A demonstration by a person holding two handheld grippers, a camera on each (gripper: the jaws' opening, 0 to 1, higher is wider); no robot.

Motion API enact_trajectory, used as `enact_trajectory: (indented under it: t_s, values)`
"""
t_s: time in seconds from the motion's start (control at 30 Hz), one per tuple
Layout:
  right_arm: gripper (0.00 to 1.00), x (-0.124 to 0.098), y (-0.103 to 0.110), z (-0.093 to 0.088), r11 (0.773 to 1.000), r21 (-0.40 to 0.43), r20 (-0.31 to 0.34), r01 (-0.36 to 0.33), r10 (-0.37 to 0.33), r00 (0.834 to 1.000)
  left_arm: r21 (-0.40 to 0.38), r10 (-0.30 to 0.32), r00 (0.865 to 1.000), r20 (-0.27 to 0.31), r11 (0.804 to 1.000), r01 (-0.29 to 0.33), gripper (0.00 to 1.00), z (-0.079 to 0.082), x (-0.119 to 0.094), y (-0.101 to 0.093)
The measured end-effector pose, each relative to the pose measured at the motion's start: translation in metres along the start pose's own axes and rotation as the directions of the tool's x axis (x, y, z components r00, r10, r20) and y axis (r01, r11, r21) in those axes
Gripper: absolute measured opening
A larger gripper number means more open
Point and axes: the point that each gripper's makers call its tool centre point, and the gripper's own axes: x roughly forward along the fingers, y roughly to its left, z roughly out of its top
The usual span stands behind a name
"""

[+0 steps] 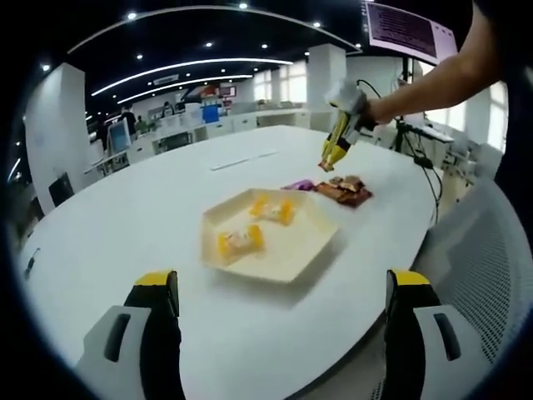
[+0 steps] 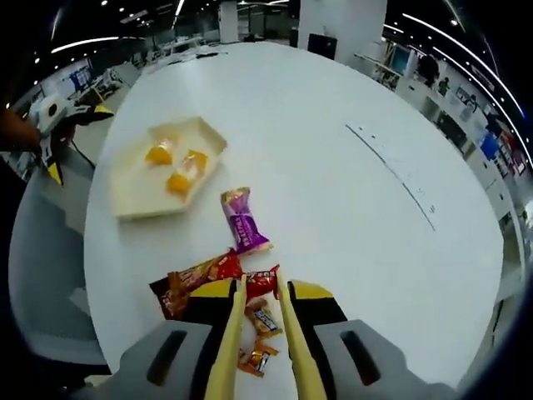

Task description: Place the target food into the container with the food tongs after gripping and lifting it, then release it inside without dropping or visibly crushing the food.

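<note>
A cream hexagonal tray point(image 1: 287, 268) point(image 2: 133, 200) on the white table holds two orange wrapped snacks point(image 1: 273, 208) point(image 1: 239, 240) point(image 2: 186, 172). Beyond it lies a pile of packets: a purple one point(image 1: 298, 185) point(image 2: 243, 221), brown-red ones point(image 1: 346, 192) point(image 2: 193, 282) and a small red one point(image 2: 261, 282). My right gripper point(image 2: 262, 293) point(image 1: 340, 137) is shut on yellow food tongs point(image 2: 226, 354) point(image 1: 333, 154). The tong tips stand on either side of the small red packet, low over the pile. My left gripper point(image 1: 281, 292) point(image 2: 62, 117) is wide open at the near table edge, holding nothing.
The table edge curves close under my left jaws. A grey mesh chair point(image 1: 487, 250) point(image 2: 42, 275) stands by that edge. More small candies point(image 2: 265, 318) lie between the tong arms. A cable point(image 1: 430, 171) trails across the table's far right, under a person's arm point(image 1: 433, 79).
</note>
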Motion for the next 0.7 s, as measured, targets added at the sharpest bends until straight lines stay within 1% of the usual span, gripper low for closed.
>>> enact_trajectory:
  t_s: [0.2,0.23,0.3,0.33,0.43,0.53,0.7]
  values:
    - [0.23,-0.014,-0.006,0.012,0.999,0.029,0.002,0.037,-0.037,0.999,0.001,-0.002,1.000,0.013,1.000,0.002,1.00,0.003,0.000,-0.001]
    - [0.23,-0.015,-0.007,0.010,0.998,0.060,-0.017,0.037,-0.036,0.999,0.004,-0.004,1.000,0.020,1.000,0.004,1.00,0.005,-0.001,-0.001]
    - [0.23,-0.019,-0.010,0.016,0.995,0.080,-0.006,0.051,-0.051,0.999,0.004,-0.007,1.000,0.022,1.000,0.007,1.00,0.005,-0.001,-0.002]
    - [0.23,-0.021,-0.010,0.017,0.994,0.093,-0.007,0.057,-0.056,0.998,0.008,-0.006,1.000,0.014,1.000,0.005,1.00,0.004,-0.001,-0.002]
    - [0.23,-0.027,-0.011,0.024,0.992,0.105,0.001,0.073,-0.074,0.997,0.005,-0.033,0.999,0.023,0.999,0.033,1.00,0.006,-0.001,-0.007]
    - [0.23,-0.034,-0.013,0.030,0.989,0.114,-0.003,0.094,-0.094,0.996,0.010,-0.043,0.999,0.028,0.999,0.043,1.00,0.007,-0.001,-0.009]
    - [0.23,-0.043,-0.010,0.038,0.985,0.128,0.005,0.118,-0.120,0.993,0.028,-0.038,0.999,0.031,0.999,0.037,1.00,0.008,-0.002,-0.009]
